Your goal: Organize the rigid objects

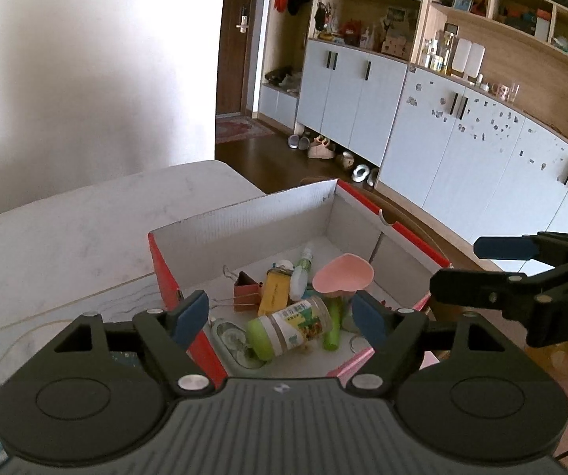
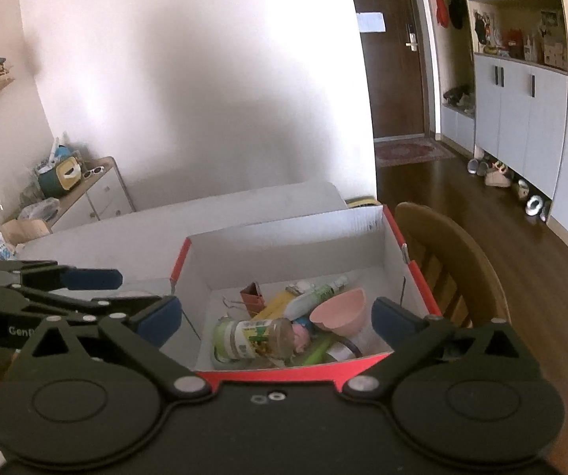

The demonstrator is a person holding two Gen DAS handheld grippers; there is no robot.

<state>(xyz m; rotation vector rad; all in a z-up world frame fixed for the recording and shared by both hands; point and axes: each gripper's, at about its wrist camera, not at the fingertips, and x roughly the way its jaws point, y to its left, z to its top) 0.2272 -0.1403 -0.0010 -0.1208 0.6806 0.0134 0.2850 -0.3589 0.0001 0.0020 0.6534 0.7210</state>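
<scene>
Both hand-held grippers, left hand-held gripper and right hand-held gripper, wide apart above filled box

A: Daylight looks soft and bright, with the white wall blown out near eleven o'clock.
B: A broad grey shadow crosses that wall. The cabinets bow towards three o'clock, corners go black, and the picture stays slightly soft throughout.
</scene>
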